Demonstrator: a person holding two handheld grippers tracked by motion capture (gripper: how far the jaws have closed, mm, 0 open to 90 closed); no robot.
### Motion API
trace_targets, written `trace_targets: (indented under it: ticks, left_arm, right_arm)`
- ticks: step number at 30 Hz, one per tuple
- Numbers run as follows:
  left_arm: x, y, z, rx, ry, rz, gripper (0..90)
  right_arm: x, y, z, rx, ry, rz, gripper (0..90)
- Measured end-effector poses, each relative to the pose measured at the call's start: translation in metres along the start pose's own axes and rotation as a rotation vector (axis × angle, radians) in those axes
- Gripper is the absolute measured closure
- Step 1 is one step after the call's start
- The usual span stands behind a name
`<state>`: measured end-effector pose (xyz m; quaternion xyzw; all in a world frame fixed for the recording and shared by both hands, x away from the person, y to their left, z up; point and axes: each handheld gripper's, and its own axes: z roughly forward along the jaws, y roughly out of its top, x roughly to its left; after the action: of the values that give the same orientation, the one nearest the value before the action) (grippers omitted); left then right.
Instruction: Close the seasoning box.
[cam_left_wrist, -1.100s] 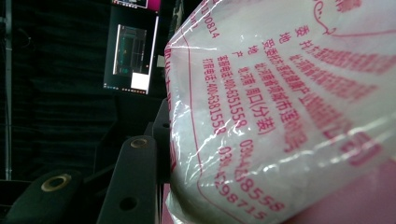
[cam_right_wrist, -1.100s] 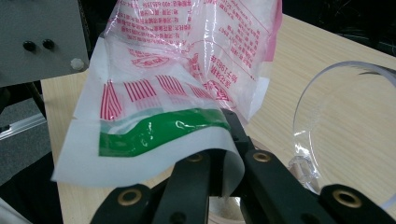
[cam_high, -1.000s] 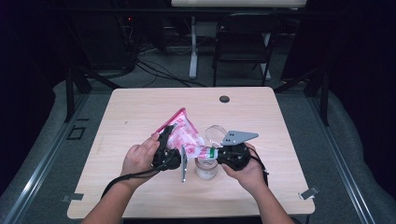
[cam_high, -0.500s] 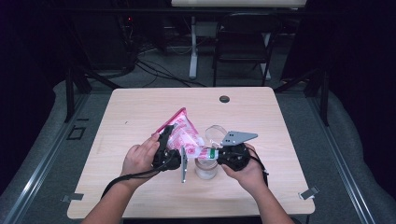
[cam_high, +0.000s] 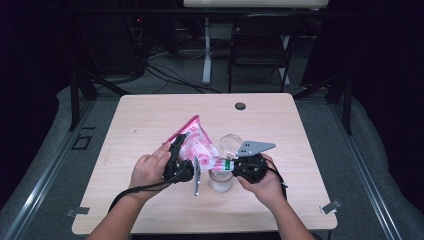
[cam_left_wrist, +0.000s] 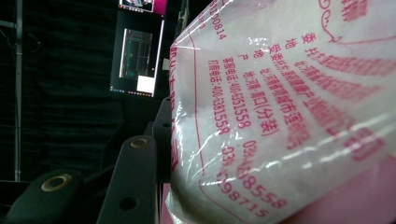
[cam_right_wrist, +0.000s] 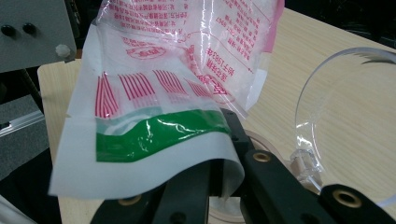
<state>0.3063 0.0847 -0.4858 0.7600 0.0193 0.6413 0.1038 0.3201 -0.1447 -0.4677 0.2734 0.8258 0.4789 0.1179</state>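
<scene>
Left gripper (cam_high: 181, 159) clamps the bag (cam_high: 196, 141), tilted over the jar (cam_high: 220, 178) at table centre. Right gripper (cam_high: 231, 165) pinches the bag's green-banded corner over the jar mouth. Jar lid (cam_high: 230, 143) flipped open; pouring seems barely begun.

The bag (cam_high: 196, 142) is clear plastic with pink-red print, a pink edge, red stripes and a green band above a white hem (cam_right_wrist: 154, 135). The jar (cam_high: 220, 179) and its lid (cam_high: 231, 143) are clear. The table (cam_high: 150, 120) is pale wood grain. Both grippers' jaws are black.
</scene>
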Motion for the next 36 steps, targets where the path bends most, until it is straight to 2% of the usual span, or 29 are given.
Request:
trace_targets:
  ticks: [36]
  left_arm:
    - [-0.006, -0.005, 0.001, 0.008, -0.002, 0.013, 62.0]
  right_arm:
    - [0.000, -0.008, 0.013, 0.046, 0.011, 0.005, 90.0]
